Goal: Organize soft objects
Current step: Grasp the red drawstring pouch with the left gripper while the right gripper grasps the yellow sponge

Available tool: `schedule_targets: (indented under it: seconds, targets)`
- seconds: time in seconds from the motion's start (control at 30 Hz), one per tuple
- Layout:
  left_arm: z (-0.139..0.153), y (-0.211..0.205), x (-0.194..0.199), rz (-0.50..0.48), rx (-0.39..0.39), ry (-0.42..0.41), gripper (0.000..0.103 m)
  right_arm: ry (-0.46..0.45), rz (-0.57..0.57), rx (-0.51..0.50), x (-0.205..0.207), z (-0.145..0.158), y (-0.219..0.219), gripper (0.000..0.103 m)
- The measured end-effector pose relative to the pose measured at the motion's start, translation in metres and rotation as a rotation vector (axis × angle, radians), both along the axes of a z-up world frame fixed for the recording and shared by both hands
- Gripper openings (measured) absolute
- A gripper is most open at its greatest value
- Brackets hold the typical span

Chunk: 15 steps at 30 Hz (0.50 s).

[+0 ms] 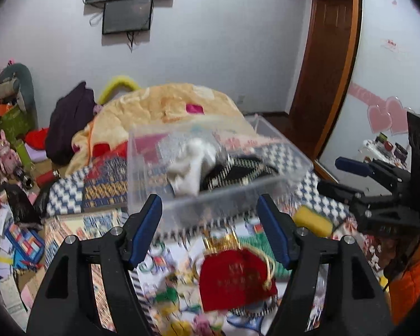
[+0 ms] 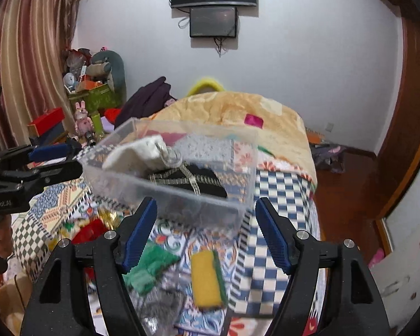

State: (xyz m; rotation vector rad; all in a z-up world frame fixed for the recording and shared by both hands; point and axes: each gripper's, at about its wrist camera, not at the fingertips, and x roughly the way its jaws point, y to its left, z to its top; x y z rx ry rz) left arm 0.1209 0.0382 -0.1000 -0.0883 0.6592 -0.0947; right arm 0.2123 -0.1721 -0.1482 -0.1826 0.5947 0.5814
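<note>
Left gripper [image 1: 210, 224]: jaws stood wide apart, nothing held between the blue pads; seen also from the right wrist view at the left edge [image 2: 51, 158].
Right gripper [image 2: 205, 228]: jaws likewise wide apart, nothing gripped; seen from the left wrist view at the right edge [image 1: 344, 175].
Clear plastic bin [image 1: 165, 196]: set on the patterned bedspread [image 1: 316, 193], just beyond both pairs of fingertips; touched by neither so far as can be told.
White cloth [image 1: 193, 165]: lodged inside the bin, towards its left side.
Black item with pale trim [image 1: 238, 175]: lodged inside the bin, beside the white cloth.
Red pouch [image 1: 235, 277]: laid on the bedspread outside the bin, below the left gripper; gold cord attached.
Yellow sponge [image 2: 205, 277]: laid on the bedspread outside the bin, green layer along its right side.
Green cloth [image 2: 148, 266]: laid on the bedspread just left of the sponge.
Peach quilt [image 1: 168, 103]: heaped behind the bin.
</note>
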Motion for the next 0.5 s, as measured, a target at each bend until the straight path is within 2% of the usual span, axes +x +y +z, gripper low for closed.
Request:
schedule_targets:
  seconds: [0.23, 0.5]
  targets:
    - [-0.035, -0.009, -0.013, -0.027, -0.003, 0.089, 0.07, 0.084, -0.025, -0.003, -0.004, -0.027, -0.011, 0.07]
    - [-0.057, -0.012, -0.014, -0.036, -0.051, 0.131, 0.068, 0.136, -0.033, -0.01, -0.009, -0.05, -0.019, 0.07]
